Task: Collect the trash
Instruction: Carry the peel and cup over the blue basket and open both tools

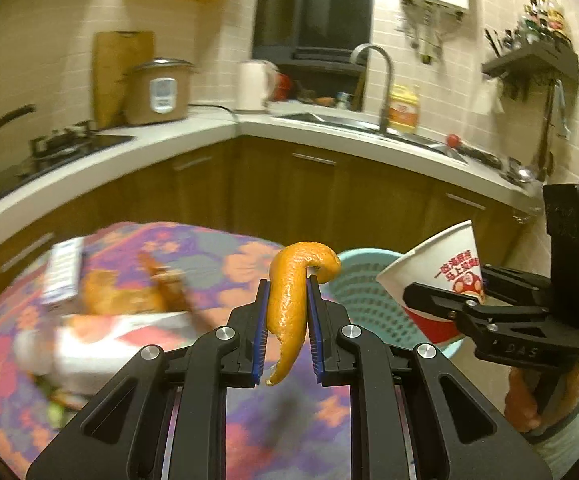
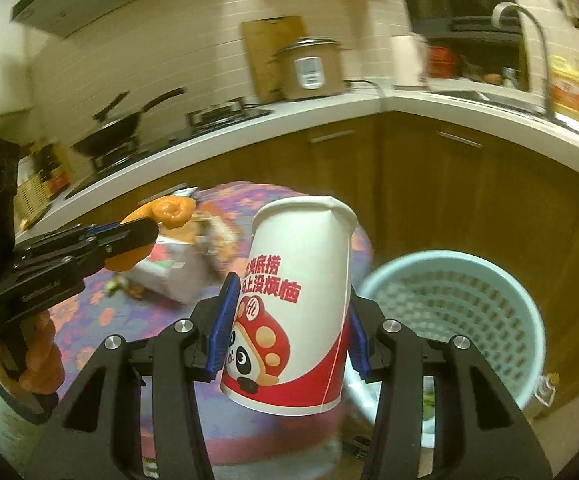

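**Materials and surfaces in the kitchen**

The orange peel [image 1: 289, 300] looks pitted and slightly glossy. The paper cup [image 2: 297, 300] is smooth, printed paper. The basket [image 2: 461, 312] is perforated matt plastic. The tablecloth [image 1: 209, 252] is flowered cloth. The cabinets [image 1: 289, 192] look like wood.

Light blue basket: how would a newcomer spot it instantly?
Find the wooden cabinets under the white countertop. On the floor before them, right of the floral-cloth table, stands the light blue basket. It alone is round, open-topped, with perforated walls.
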Tool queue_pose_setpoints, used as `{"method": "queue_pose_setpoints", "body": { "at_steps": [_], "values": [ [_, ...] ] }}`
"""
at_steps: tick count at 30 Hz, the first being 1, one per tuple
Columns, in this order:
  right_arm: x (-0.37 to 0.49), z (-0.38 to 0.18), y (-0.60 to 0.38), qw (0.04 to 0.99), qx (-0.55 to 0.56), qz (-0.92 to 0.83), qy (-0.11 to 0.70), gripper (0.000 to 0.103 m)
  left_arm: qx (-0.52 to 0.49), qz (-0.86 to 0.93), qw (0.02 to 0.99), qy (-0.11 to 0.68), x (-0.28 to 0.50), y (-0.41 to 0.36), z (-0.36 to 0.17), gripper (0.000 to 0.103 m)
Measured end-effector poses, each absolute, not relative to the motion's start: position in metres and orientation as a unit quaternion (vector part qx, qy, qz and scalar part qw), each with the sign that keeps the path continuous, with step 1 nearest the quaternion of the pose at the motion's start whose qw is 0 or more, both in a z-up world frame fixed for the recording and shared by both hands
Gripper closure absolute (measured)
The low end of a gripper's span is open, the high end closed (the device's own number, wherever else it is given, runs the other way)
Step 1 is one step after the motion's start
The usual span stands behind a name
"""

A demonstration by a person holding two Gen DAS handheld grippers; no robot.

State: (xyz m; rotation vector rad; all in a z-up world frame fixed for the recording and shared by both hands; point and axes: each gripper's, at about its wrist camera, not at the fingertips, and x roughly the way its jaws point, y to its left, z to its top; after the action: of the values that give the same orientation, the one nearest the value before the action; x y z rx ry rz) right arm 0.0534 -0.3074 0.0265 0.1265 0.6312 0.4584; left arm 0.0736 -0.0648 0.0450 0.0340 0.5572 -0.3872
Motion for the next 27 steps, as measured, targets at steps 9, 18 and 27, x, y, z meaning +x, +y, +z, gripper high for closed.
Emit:
{"method": "queue_pose_setpoints", "body": {
  "at_steps": [9, 18, 27],
  "values": [
    [0.081, -0.022, -0.383, 0.92, 0.12, 0.142, 0.345, 0.058, 0.043, -0.247, 0.914, 0.32, 0.117, -0.154, 0.015, 0.087],
    [0.118, -0.081, -0.413, 0.886, 0.166, 0.092, 0.424, 0.055, 0.022, -0.265, 0.875, 0.405, 0.166, -0.19, -0.035, 0.085],
    [0.125, -0.095, -0.421, 0.871, 0.193, 0.086, 0.443, 0.032, 0.023, -0.259, 0.872, 0.415, 0.17, -0.192, -0.043, 0.048]
  ]
}}
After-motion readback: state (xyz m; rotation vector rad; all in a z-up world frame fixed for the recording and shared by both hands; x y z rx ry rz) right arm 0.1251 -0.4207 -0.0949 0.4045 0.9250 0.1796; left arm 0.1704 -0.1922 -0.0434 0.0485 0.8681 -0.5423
